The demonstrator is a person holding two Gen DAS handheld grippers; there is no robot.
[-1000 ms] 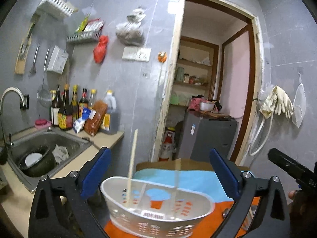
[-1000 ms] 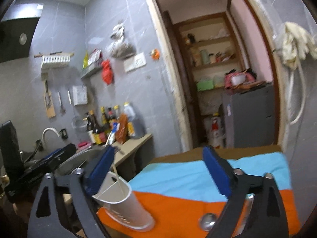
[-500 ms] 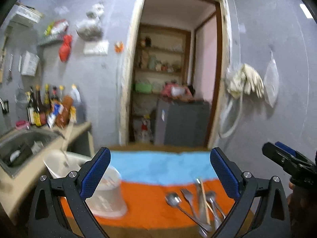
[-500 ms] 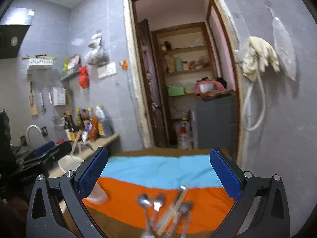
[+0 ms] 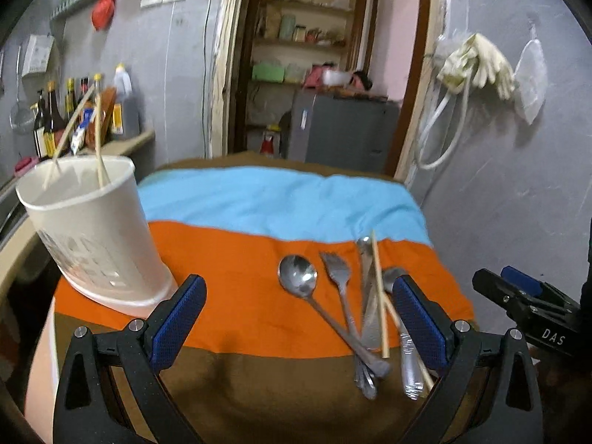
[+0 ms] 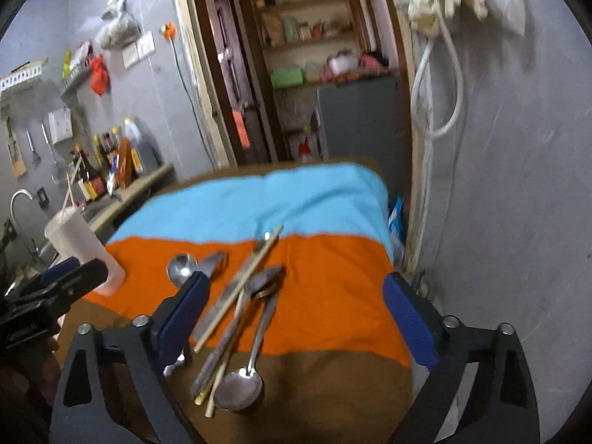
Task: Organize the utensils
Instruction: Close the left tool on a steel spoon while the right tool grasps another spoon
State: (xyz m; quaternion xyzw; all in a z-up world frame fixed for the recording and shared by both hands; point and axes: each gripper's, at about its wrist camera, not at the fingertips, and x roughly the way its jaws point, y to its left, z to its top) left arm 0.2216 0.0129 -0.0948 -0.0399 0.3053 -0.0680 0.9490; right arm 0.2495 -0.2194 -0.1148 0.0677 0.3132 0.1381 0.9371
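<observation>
Steel cutlery lies nearest you: a pile of spoons (image 6: 238,383), a fork (image 5: 338,277) and loose chopsticks (image 6: 236,288) crossed on the striped cloth (image 5: 229,296), ready for sorting. Your right gripper (image 6: 292,318) hovers wide and empty over that pile; your left gripper (image 5: 296,318), also wide, holds nothing. Farther left stands the white holder (image 5: 92,229), two chopsticks already inside. A second ago both cameras faced the holder; now they point down at the pile.

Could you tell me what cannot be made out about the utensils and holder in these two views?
- Left wrist view: the white holder walls hide the chopsticks' lower ends.
- Right wrist view: the right hand-held gripper finger covers the fork handle; motion blur smears the utensil pile, so the count is uncertain.
</observation>
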